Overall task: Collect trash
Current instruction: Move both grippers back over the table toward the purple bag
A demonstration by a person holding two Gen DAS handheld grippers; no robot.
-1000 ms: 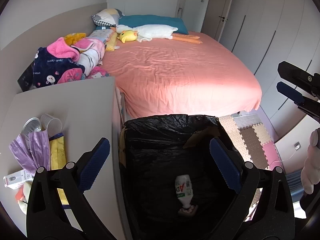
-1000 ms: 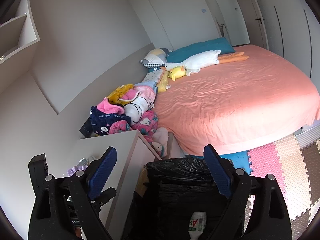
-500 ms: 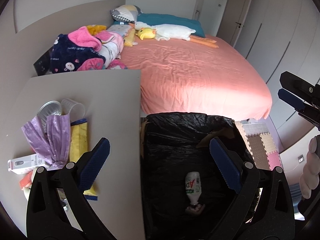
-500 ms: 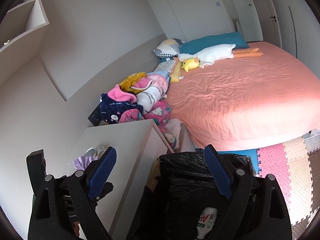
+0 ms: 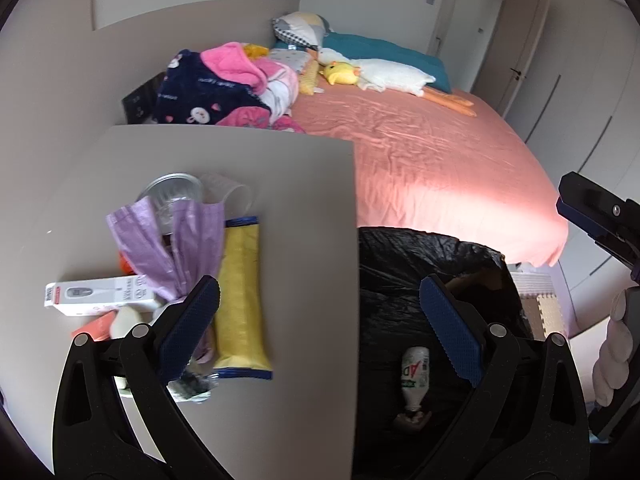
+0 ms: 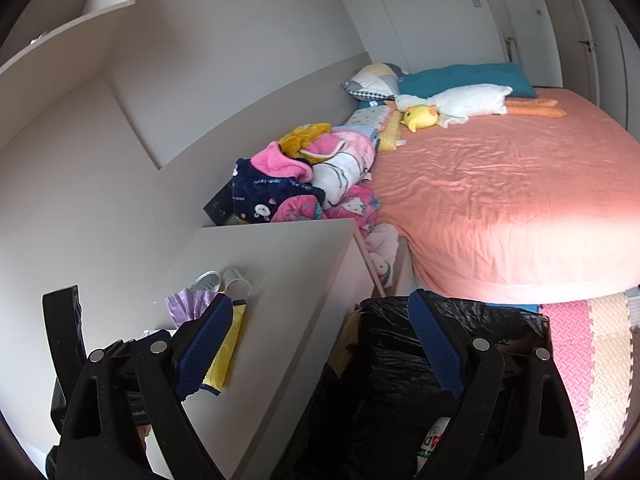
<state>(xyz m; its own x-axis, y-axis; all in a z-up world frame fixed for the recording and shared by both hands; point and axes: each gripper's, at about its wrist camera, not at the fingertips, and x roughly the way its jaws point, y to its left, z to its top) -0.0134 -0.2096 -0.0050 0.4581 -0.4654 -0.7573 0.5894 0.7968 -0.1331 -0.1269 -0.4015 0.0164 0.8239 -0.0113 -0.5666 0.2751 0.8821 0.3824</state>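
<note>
- 2 grippers, both spread wide, nothing held: left gripper (image 5: 320, 320), right gripper (image 6: 320, 344).
- Under left gripper's right finger: black-lined trash bin (image 5: 404, 256), white bottle (image 5: 415, 372) lying at its bottom.
- By its left finger, on the grey table (image 5: 308, 216): yellow packet (image 5: 240, 292), purple bag (image 5: 176, 244), white box (image 5: 92, 296), clear cups (image 5: 188, 192) just beyond.
- Far ahead: pink bed (image 5: 440, 160), plush duck (image 5: 376, 74).

Both views are taken from above and behind open jaws, facing the bed (image 5: 432, 152). The nightstand (image 5: 288, 240) beneath the left jaw and black-lined bin (image 6: 400, 360) beneath the right are shared.
</note>
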